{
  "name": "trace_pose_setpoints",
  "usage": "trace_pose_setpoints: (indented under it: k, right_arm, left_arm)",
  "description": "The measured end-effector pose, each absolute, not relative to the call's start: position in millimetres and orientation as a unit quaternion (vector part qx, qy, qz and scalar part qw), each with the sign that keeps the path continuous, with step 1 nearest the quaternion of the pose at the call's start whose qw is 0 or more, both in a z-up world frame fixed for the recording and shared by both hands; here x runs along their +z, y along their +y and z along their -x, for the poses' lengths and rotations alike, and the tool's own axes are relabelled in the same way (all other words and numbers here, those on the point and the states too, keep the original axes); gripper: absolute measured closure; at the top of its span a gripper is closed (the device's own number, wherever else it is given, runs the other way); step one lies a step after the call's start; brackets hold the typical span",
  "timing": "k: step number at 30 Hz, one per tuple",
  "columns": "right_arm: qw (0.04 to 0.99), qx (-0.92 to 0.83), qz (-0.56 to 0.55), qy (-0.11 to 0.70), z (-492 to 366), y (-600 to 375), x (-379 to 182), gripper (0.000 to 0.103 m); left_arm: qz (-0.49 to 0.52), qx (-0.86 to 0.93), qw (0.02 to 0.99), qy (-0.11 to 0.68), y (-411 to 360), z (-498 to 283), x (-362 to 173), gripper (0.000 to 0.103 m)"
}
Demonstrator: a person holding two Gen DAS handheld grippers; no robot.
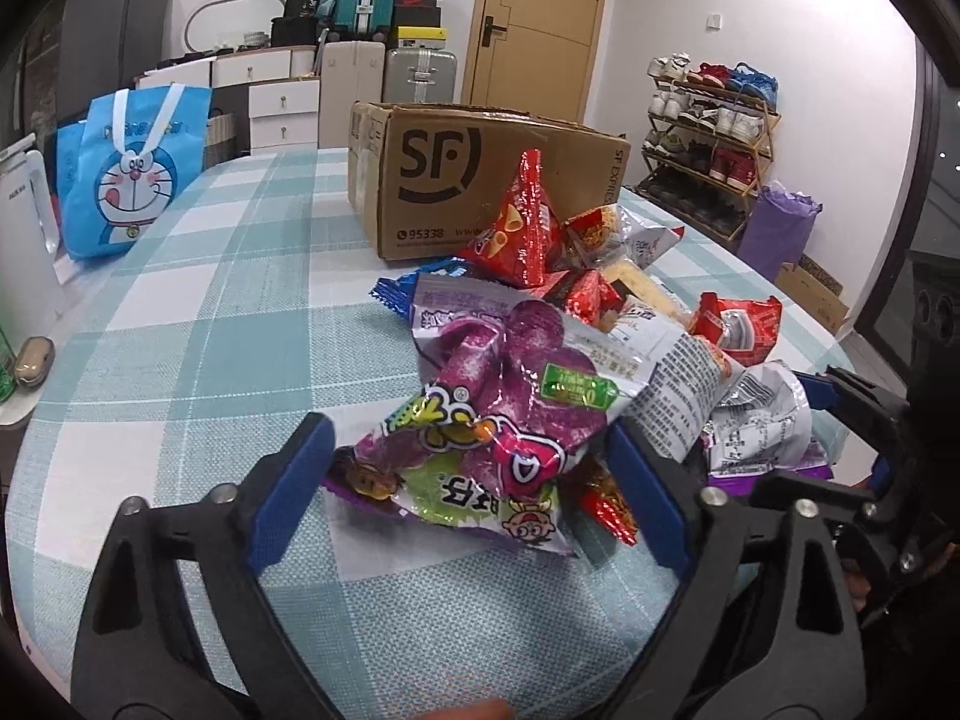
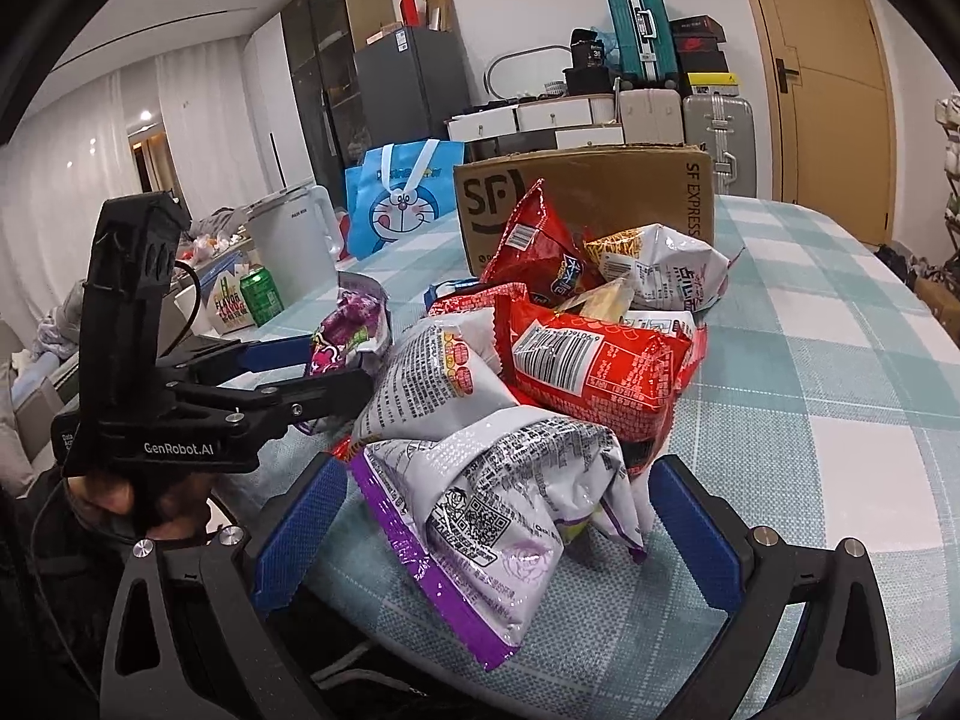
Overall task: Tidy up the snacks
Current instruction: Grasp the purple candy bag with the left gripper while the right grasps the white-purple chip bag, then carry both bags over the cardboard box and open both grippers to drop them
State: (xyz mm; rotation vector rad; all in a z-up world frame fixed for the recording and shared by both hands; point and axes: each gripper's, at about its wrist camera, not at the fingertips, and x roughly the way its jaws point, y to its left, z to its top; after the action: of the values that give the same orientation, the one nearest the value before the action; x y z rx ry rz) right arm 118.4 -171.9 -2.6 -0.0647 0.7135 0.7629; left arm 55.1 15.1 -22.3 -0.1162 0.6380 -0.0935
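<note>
A pile of snack bags (image 1: 606,276) lies on the checked tablecloth in front of a brown SF cardboard box (image 1: 474,180). My left gripper (image 1: 474,480) is at the near end of the pile. Both its blue pads touch the sides of a purple snack bag (image 1: 498,414), which stands tilted off the cloth. The right wrist view shows the same purple snack bag (image 2: 342,336) between the left gripper's fingers (image 2: 288,372). My right gripper (image 2: 498,531) stands wide around a white and purple snack bag (image 2: 498,510) that rests on the cloth. Its pads (image 2: 300,534) stay just clear of the bag.
A blue cartoon tote bag (image 1: 132,174) stands at the table's far left edge, with a green can (image 2: 261,294) and a white appliance (image 2: 294,240) beyond it. Red bags (image 2: 594,366) top the pile. Bare tablecloth (image 2: 840,360) stretches to the right.
</note>
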Motion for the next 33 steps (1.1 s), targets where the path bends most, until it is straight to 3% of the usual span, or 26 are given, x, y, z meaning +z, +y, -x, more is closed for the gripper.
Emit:
trace_pose_setpoints:
  k: [6,7,9,11,16,33]
  right_arm:
    - [0.863,0.368,0.033,0.343,-121.2,-166.0,-4.5,0.0]
    - [0.864,0.368,0.033,0.342,-120.8,-165.9,-4.6,0.002]
    - [0.864,0.367,0.034,0.344,-119.5,-166.7,-5.1,0.009]
    - [0.863,0.368,0.033,0.346,-118.5,-169.0,-5.3,0.019]
    - [0.86,0.373,0.024,0.348,-113.1,-178.2,-4.8,0.041]
    - [0.878,0.386,-0.01,0.282,-102.2,-193.1,19.4,0.046]
  left_arm:
    - [0.06,-0.055,0.947,0.311,14.7,-55.0,-21.5,0.028]
    - [0.058,-0.055,0.948,0.309,14.1,-53.9,-20.8,0.044]
    - [0.052,-0.056,0.948,0.31,12.1,-52.8,-20.7,0.046]
    - [0.054,-0.063,0.948,0.307,10.8,-50.3,-19.9,0.057]
    - [0.05,-0.061,0.949,0.307,9.3,-48.0,-19.7,0.058]
    - [0.074,-0.049,0.957,0.275,17.7,-27.1,-0.3,0.058]
